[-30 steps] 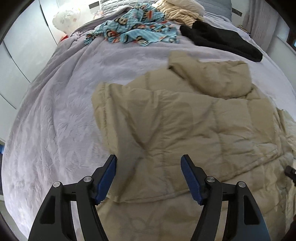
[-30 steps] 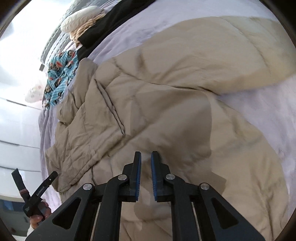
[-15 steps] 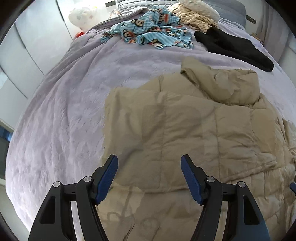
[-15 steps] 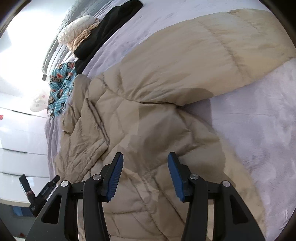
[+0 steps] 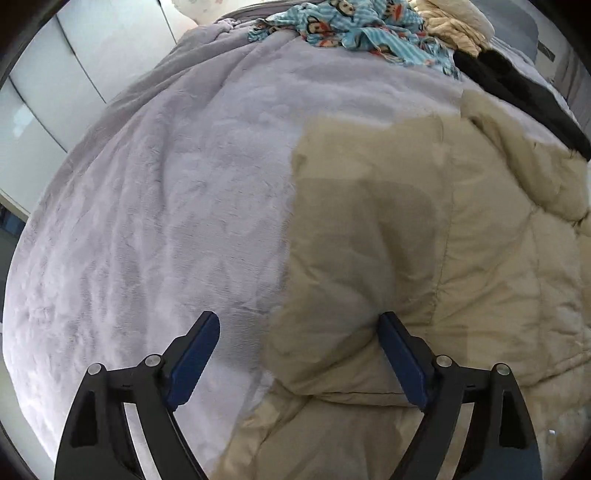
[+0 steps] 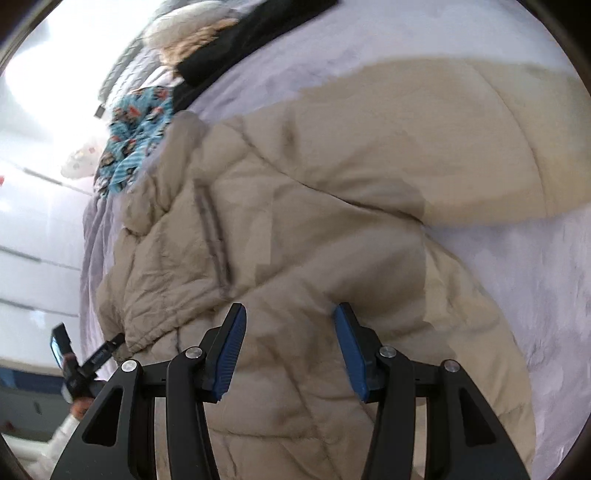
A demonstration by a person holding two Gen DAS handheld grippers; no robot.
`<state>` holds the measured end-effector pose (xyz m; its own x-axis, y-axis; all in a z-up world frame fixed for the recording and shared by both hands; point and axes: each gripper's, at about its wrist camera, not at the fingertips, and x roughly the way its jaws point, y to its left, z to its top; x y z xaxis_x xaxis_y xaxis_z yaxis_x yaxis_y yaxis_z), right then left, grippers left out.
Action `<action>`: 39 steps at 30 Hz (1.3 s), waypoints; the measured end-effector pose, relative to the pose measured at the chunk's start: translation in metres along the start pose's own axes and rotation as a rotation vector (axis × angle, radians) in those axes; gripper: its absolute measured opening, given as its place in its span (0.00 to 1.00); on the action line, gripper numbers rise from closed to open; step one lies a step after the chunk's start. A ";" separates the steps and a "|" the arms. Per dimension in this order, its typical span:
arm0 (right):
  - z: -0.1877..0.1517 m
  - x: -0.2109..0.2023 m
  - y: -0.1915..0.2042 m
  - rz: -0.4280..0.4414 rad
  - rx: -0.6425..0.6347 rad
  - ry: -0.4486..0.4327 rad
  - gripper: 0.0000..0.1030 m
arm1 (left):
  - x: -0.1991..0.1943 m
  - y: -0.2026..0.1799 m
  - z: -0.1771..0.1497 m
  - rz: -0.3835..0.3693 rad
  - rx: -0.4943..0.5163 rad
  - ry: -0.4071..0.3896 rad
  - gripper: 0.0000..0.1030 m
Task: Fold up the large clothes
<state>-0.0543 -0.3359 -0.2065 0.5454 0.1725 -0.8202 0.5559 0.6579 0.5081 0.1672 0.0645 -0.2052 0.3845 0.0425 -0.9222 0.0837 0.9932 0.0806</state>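
Left gripper [image 5: 297, 345] is wide open and empty, straddling the folded edge of the jacket [image 5: 424, 240]. Right gripper [image 6: 288, 345] is also well open with nothing in it, low over the jacket's body. The jacket lies on the blanket [image 5: 147, 221], one sleeve [image 6: 424, 136] out at 1 o'clock in the right view. We judge we're between folds: one side lies over, that sleeve is still out. Next we'd pinch the sleeve and bring it across.

A lilac blanket [image 5: 155, 206] carries a blue monkey-print cloth [image 5: 354, 27], a black garment [image 5: 517, 96] and a cream knit [image 5: 454, 26]
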 end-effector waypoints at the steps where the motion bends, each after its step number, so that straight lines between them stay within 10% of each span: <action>1: 0.002 -0.001 0.009 0.016 -0.025 -0.015 0.52 | -0.009 0.005 0.003 -0.013 -0.005 -0.031 0.86; 4: 0.011 0.007 0.036 0.087 -0.069 -0.020 0.50 | -0.027 0.018 0.017 0.009 -0.019 -0.103 0.83; 7: 0.018 0.030 0.064 0.134 -0.123 0.007 0.18 | -0.005 0.025 0.023 -0.005 -0.011 -0.035 0.61; 16: 0.005 0.120 0.095 0.100 -0.158 0.154 0.08 | 0.050 0.016 0.021 0.071 0.053 -0.032 0.61; 23: 0.009 0.100 0.094 0.102 -0.168 0.141 0.09 | 0.013 0.021 0.026 0.079 0.028 -0.040 0.61; 30: 0.013 0.034 0.045 0.120 -0.069 0.068 0.17 | -0.043 -0.044 0.010 -0.039 0.126 -0.063 0.61; 36: 0.026 -0.019 -0.039 0.093 0.144 -0.038 0.58 | -0.065 -0.141 -0.009 -0.201 0.255 -0.037 0.62; 39: 0.033 -0.042 -0.079 0.064 0.220 -0.081 0.64 | -0.075 -0.180 -0.017 -0.263 0.293 -0.039 0.94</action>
<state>-0.1006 -0.4197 -0.2033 0.6276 0.1431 -0.7653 0.6373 0.4702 0.6105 0.1080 -0.1157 -0.1568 0.3486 -0.2194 -0.9112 0.4407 0.8964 -0.0472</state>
